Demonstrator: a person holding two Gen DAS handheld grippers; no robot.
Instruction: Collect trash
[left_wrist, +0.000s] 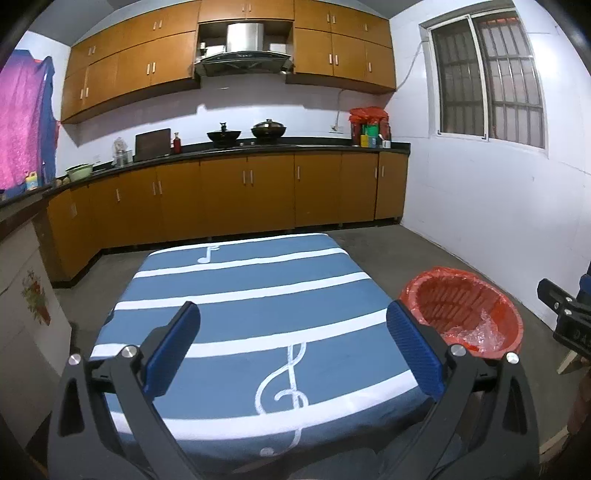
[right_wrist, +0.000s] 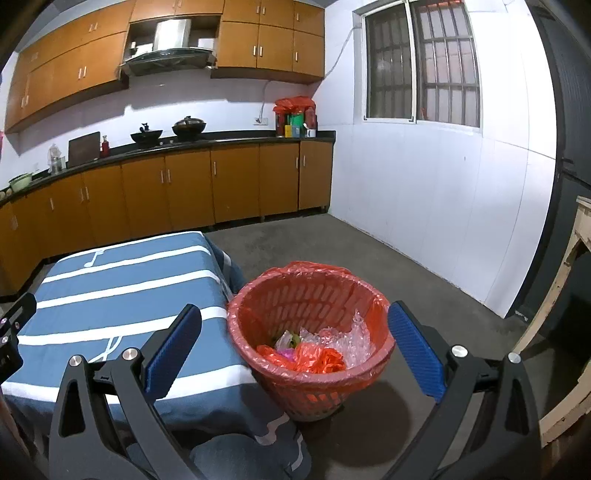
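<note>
A red lattice trash basket (right_wrist: 314, 384) lined with a red plastic bag stands on the floor by the table's right side. It holds crumpled clear plastic wrap (right_wrist: 351, 341), orange-red plastic (right_wrist: 314, 360) and small scraps. My right gripper (right_wrist: 295, 332) is open and empty above the basket's near rim. My left gripper (left_wrist: 293, 328) is open and empty above the table (left_wrist: 258, 280), which has a blue cloth with white stripes and music notes. The basket (left_wrist: 461, 295) also shows at the right of the left wrist view, with clear plastic (left_wrist: 484, 332) inside.
Wooden kitchen cabinets and a dark counter (left_wrist: 258, 146) with woks run along the far wall. A barred window (left_wrist: 487, 81) is in the right wall. A pale wooden frame (right_wrist: 569, 295) stands at the far right. The floor is grey concrete (right_wrist: 369, 251).
</note>
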